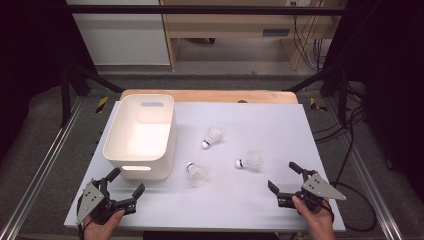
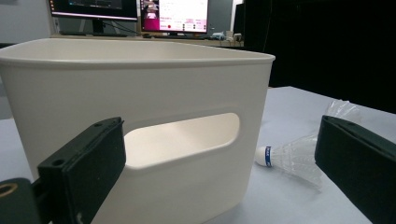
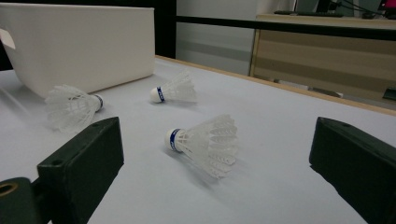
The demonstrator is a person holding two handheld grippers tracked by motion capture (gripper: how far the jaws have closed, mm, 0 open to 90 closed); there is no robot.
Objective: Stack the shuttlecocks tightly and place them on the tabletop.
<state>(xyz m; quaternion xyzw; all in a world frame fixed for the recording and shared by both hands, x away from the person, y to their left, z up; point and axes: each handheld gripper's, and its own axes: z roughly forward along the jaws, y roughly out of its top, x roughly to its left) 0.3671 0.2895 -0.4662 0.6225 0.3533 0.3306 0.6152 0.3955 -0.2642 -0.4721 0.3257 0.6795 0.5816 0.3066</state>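
Both my grippers, left (image 1: 126,182) and right (image 1: 282,176), sit at the near table edge, jaws apart and empty. Three white plastic shuttlecocks (image 3: 203,142) with blue cork bands, lettering unreadable, lie on the table (image 1: 280,125) beside the white basket (image 1: 165,150).

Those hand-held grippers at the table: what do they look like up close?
Each is a black tool with two blocky jaws. The left gripper and the right gripper both carry a grey three-cornered plate on top, dotted with small holes. In the gripper views the jaws have matte flat faces and small screw holes. A black cable trails from the right one.
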